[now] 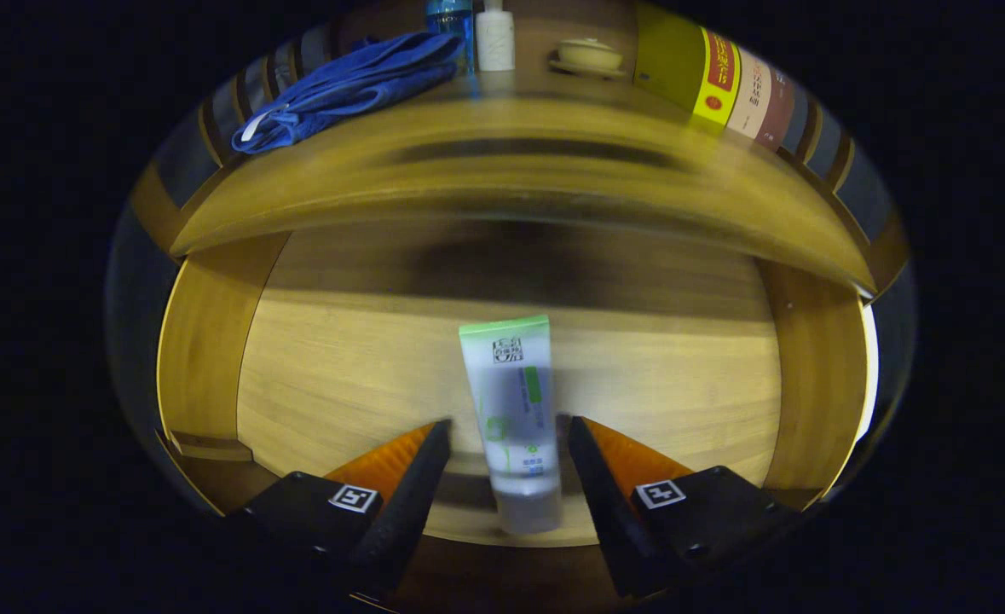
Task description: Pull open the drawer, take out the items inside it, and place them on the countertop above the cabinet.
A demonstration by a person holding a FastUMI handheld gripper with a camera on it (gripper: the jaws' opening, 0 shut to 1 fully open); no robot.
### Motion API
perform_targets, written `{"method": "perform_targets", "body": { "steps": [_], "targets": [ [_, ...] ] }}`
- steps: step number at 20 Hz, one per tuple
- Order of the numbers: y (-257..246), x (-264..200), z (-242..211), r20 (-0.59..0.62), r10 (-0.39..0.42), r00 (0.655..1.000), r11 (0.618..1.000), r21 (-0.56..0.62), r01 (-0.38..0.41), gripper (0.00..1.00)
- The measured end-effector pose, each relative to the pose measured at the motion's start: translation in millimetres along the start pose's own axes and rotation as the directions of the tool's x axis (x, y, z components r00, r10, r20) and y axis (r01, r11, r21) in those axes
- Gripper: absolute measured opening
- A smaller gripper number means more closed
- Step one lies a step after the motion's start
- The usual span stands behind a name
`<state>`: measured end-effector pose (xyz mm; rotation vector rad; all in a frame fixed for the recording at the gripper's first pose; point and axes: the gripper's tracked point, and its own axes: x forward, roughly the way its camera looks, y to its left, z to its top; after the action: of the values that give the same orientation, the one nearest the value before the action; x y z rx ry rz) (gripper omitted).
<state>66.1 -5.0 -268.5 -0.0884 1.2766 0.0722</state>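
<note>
Wooden drawer (314, 384) is pulled open under the countertop (502, 162). Tube (515, 418) lies on the drawer floor, crimped end pointing away, between the gripper (506, 435) fingers. Fingers are spread, gap on both sides, no contact visible. Countertop holds blue towel (357, 81), 2 bottles (494, 34), books (724, 81).

Tool (506, 431): two-finger type, hand-held. Two wedge-shaped fingers (412, 486) tapering to narrow tips, inner faces finely textured. Each finger is mounted on a dark, blocky base. One square black-and-white fiducial marker sits on top of each base, left and right.
</note>
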Motion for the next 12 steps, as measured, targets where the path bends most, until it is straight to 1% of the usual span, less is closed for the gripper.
{"method": "perform_targets", "body": {
  "steps": [2, 3, 5, 6, 8, 10, 11, 12],
  "targets": [
    [-3, 1, 2, -0.004, -0.018, 1.0, 1.0, -0.004, 0.018, 0.88],
    [-5, 1, 5, -0.005, -0.023, 1.0, 1.0, -0.012, 0.023, 0.83],
    [-3, -1, 14, 0.022, -0.014, 1.0, 0.999, -0.038, 0.015, 0.67],
    [-4, -2, 19, 0.029, -0.013, 0.999, 0.999, -0.042, 0.014, 0.6],
    [-5, -11, 37, 0.078, -0.019, 0.997, 0.999, -0.038, 0.022, 0.56],
    [0, -23, 51, 0.106, 0.009, 0.994, 0.999, -0.038, -0.005, 0.56],
    [-12, -14, 32, 0.123, 0.024, 0.992, 0.999, -0.035, -0.02, 0.56],
    [0, -28, 46, 0.134, 0.046, 0.99, 0.998, -0.039, -0.041, 0.56]
  ]
}}
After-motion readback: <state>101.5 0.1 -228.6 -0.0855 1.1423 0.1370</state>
